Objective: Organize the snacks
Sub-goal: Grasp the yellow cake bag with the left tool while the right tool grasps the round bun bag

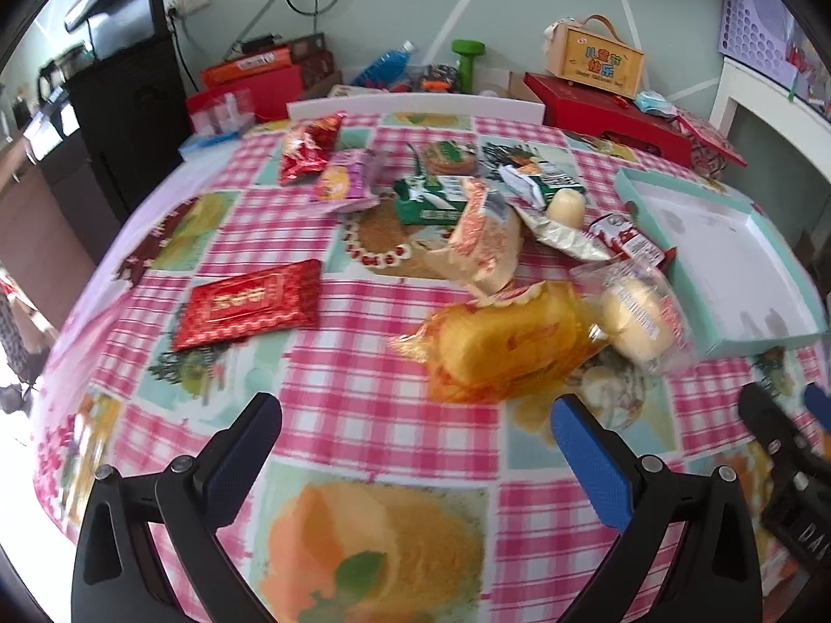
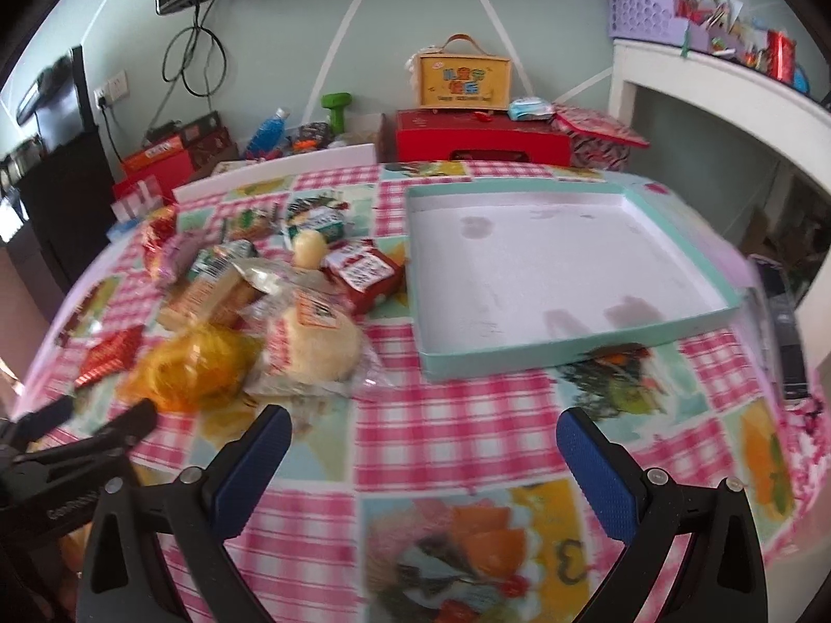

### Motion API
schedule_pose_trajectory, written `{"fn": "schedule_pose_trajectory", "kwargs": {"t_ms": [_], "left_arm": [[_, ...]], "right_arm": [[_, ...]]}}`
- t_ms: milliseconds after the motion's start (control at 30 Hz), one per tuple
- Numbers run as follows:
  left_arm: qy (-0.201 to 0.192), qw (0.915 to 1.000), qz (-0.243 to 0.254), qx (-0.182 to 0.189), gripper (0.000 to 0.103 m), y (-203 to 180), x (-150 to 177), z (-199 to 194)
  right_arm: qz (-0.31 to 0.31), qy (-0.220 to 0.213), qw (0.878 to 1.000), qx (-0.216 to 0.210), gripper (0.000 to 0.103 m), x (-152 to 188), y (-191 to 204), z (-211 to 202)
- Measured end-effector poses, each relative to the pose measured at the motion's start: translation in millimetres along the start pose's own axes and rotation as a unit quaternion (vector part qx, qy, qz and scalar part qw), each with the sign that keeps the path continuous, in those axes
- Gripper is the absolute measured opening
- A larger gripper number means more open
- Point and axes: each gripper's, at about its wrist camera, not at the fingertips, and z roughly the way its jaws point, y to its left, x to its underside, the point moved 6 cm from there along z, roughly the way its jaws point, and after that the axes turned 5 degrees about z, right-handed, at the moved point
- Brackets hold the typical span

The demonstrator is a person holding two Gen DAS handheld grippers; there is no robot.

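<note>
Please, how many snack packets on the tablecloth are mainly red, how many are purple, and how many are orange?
Red: 3 (flat packet, crinkled packet, small red-and-white packet)
Purple: 1 (purple packet)
Orange: 1 (orange packet)
Total: 5

The left gripper (image 1: 415,431), at the bottom of its frame, has two black, angular plastic fingers faced with textured blue pads (image 1: 592,467), with small silver screws at the joints. The right gripper (image 2: 423,441) matches: black arms, ribbed blue pads (image 2: 597,472), round silver screw heads, triangular cut-outs.
</note>
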Motion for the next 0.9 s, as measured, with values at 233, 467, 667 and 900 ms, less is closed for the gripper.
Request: {"fn": "schedule_pose_trajectory", "kwargs": {"t_ms": [233, 467, 667, 900], "left_arm": [[0.027, 0.9981, -0.028, 0.048, 0.103, -5, -22, 11], [0.052, 0.9945, -0.049, 0.076, 0.102, -13, -36, 28], [0.071, 0.9922, -0.062, 0.082, 0.102, -17, -38, 42], [0.082, 0.9893, -0.083, 0.087, 0.102, -18, -35, 57]], "right_arm": [[0.010, 0.007, 1.000, -0.026, 0.103, -19, 14, 13], [0.018, 0.015, 0.999, -0.028, 0.097, -36, 15, 23], [0.021, 0.027, 0.999, -0.030, 0.089, -41, 16, 32], [0.024, 0.049, 0.998, -0.044, 0.081, -39, 20, 45]]}}
